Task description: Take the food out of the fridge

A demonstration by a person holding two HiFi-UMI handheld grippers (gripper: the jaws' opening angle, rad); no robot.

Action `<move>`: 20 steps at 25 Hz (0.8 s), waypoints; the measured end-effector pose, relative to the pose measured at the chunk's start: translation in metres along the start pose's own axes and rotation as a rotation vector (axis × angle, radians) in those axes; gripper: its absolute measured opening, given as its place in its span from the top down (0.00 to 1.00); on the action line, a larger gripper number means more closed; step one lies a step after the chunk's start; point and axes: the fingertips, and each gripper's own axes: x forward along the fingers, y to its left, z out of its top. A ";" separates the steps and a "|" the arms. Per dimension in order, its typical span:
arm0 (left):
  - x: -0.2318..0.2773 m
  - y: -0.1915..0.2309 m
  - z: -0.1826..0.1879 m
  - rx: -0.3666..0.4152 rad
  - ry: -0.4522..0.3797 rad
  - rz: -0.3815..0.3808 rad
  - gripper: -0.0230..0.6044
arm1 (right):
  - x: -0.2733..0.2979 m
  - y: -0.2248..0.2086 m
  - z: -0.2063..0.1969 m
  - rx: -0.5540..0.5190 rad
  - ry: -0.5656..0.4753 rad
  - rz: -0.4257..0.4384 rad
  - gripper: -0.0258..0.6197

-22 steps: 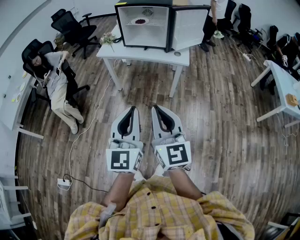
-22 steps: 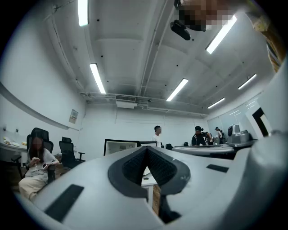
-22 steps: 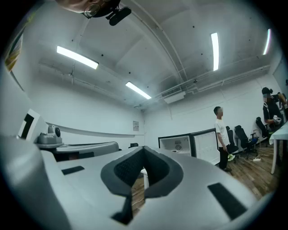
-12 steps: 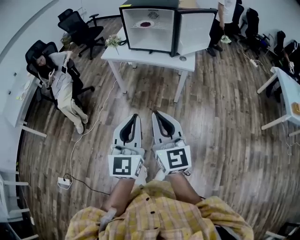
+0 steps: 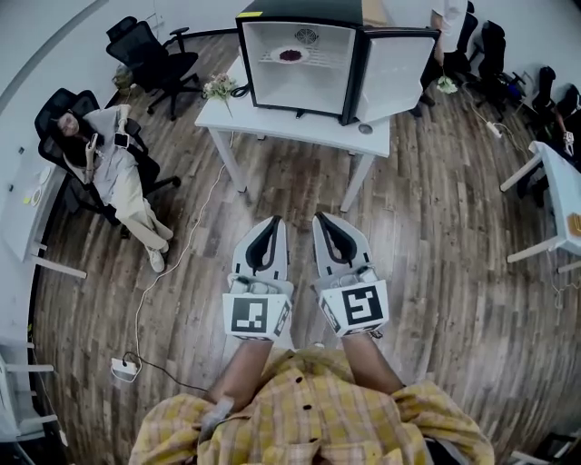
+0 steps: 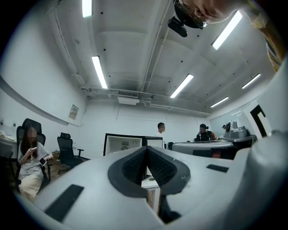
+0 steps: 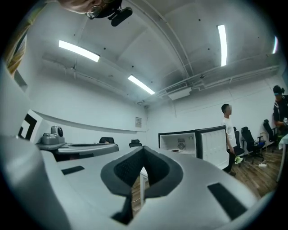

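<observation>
dark red food (image 5: 292, 54) on white plate (image 5: 280, 57), open fridge (image 5: 300, 11), left gripper (image 5: 274, 222), right gripper (image 5: 320, 219) — both closed, empty

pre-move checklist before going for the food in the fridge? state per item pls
1. Fridge door open: ok.
2. Food in view: ok, a plate of food sits on the upper shelf.
3. Left gripper empty: ok, jaws together, nothing between them.
4. Right gripper empty: ok, same.
5. Jaws open for a grasp: not ok, both are shut.
6. Close enough to the fridge: not ok, a stretch of wood floor lies between the grippers and the table.
</observation>
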 end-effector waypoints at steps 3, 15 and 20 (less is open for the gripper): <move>0.036 0.028 0.005 -0.006 -0.009 -0.006 0.95 | 0.039 -0.016 0.004 0.015 -0.002 -0.015 0.95; 0.142 0.106 0.005 -0.020 0.007 -0.050 0.95 | 0.162 -0.046 0.018 -0.014 -0.010 -0.078 0.95; 0.173 0.129 0.002 -0.026 0.011 -0.078 0.95 | 0.195 -0.057 0.012 -0.014 0.001 -0.110 0.95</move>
